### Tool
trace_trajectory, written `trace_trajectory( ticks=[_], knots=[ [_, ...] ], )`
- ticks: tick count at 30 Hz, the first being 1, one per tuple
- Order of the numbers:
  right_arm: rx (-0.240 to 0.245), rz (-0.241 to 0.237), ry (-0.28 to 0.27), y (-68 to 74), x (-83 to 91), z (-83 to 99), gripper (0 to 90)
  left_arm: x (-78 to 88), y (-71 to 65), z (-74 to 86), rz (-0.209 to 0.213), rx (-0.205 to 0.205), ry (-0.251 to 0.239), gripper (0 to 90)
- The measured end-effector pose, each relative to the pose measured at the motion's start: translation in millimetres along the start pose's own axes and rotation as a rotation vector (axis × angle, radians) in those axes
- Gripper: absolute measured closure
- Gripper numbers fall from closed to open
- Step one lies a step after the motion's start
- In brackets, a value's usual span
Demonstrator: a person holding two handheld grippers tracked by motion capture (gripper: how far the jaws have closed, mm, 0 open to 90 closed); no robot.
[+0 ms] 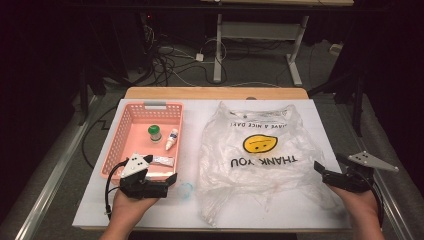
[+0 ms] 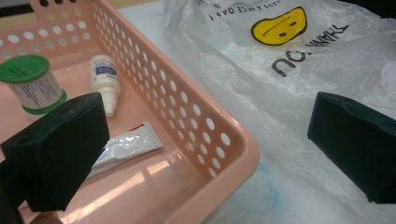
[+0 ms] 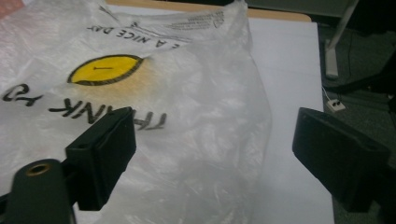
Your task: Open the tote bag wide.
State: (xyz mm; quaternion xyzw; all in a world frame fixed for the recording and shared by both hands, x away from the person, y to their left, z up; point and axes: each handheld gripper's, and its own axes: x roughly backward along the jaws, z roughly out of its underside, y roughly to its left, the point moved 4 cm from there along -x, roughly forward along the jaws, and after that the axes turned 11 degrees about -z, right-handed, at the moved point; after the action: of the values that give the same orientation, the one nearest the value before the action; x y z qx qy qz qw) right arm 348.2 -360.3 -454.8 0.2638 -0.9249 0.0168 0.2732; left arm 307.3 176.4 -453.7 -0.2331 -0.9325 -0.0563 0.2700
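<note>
Left gripper (image 1: 172, 179) and right gripper (image 1: 318, 167) both hover released, the crumpled clear plastic smiley-face bag (image 1: 257, 155) flat on the white counter (image 1: 325, 125) between them, ungrasped, so packing from the pink perforated basket (image 1: 116, 137) has evidently not begun.

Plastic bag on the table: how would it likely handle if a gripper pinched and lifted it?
The plastic bag looks thin and crinkled, so it would probably hang limp. It lies flat and see-through, so it is likely very light. Its glossy film may slip between the jaws.
</note>
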Motion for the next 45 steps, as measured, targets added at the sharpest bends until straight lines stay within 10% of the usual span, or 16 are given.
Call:
trace_trajectory(
  ticks=[6,18,33,45],
  knots=[
    [-0.086,-0.003,0.102,-18.2,-14.8,21.8,18.2,2.6,0.0,-0.3,-0.010,0.003,-0.008,0.0],
    [-0.106,-0.009,0.205,-18.5,-33.2,34.6,25.1,1.8,2.1,1.4,0.016,0.034,-0.017,0.0],
    [0.025,-0.036,0.243,1.6,-30.2,39.8,84.1,4.3,4.0,-0.4,0.022,0.055,-0.017,0.0],
    [0.055,-0.121,0.244,37.4,-17.4,30.2,86.0,6.0,-0.8,-2.2,0.011,0.017,-0.018,0.0]
  ],
)
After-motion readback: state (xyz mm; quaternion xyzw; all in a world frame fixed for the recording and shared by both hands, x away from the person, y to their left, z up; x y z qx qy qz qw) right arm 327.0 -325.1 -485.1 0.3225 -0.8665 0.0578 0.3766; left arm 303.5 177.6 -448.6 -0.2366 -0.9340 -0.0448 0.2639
